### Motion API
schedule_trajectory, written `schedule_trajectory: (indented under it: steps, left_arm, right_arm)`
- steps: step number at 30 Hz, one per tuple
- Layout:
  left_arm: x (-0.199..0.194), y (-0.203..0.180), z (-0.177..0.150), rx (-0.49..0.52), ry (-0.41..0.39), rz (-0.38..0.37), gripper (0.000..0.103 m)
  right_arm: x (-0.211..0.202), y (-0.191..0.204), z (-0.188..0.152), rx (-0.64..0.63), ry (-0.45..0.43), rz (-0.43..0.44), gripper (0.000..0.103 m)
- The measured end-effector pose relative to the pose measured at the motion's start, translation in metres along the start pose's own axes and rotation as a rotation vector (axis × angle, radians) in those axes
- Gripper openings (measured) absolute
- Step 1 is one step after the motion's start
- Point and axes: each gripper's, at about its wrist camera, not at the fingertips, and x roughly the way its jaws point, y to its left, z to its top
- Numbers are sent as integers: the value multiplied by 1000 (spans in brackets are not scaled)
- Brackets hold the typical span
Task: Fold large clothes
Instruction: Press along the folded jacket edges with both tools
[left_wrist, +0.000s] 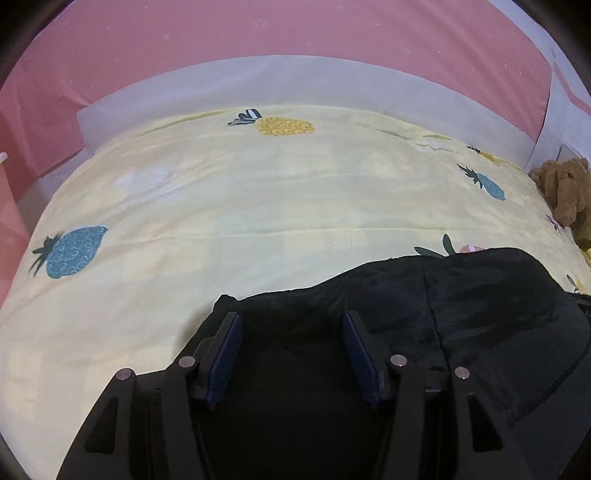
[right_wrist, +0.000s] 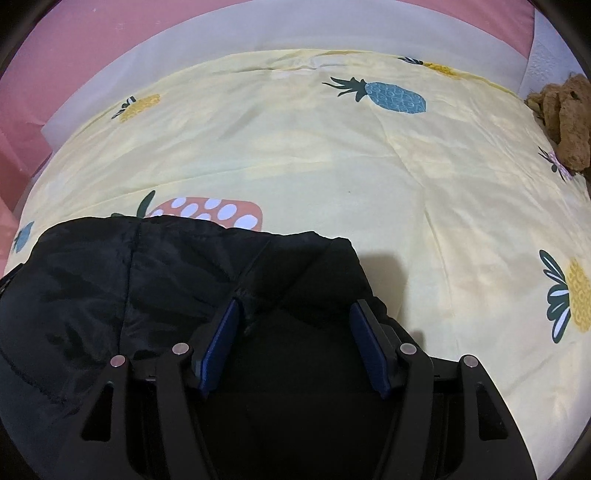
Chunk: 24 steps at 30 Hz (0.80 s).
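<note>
You are working on a black garment (left_wrist: 461, 314) lying on the yellow pineapple bedspread (left_wrist: 258, 192), and the step in hand looks like seizing its far edge at two corners for a fold. To do it well, you should be bringing both grippers onto the edge at matching depth, biting a full layer of cloth rather than a skim of it, and keeping the two grips level so the fold line is coming out straight. Going from the left: your left gripper (left_wrist: 291, 325) is pointing steeply down over the garment's left corner, its jaws standing spread, the blue pads (left_wrist: 225, 354) apart with dark cloth lying beneath and between them; nothing is being pinched that can be seen, and whether the tips are touching the cloth cannot be told. The cloth's edge is lying just ahead of the fingertips, bare bedspread to their left. Your right gripper (right_wrist: 295, 317) is likewise spread over the garment's (right_wrist: 110, 288) right corner, a raised crease running between its pads (right_wrist: 369, 343), the edge just ahead and bedspread (right_wrist: 332, 147) to the right. A brown plush toy (right_wrist: 565, 122) is sitting well off to the far right.
</note>
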Motion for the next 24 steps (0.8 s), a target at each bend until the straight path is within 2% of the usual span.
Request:
schedule_trajectory:
  steps: [4,7,10,12,14,17,21,24]
  left_arm:
    - [-13,3,7,4,17,19,56]
    - [-40,0,16,-13,-28,-22,56]
    - [-56,-22,28,8,-39,-85,56]
    - [-57,-48,33,59,-41,-125,56]
    - [-45,-69,33,104,-3,-150,56]
    - [-9,-84,24,151,87,-109,56]
    - [13,-81,24,123,92,-106,57]
    - [24,-87,20,137,86,-73,57]
  right_arm:
    - [-23,0,4,14,-15,-14,62]
    - [-55,8,7,15,-82,38,62]
    - [-70,42,15,-40,-78,102,62]
    - [-65,67,16,-95,-51,124,62]
    - [-48,86,15,-140,-8,126,62]
    - [-21,92,16,-134,29,113,62]
    - [6,91,21,-144,50,91,63]
    - [14,91,22,-147,46,71,63]
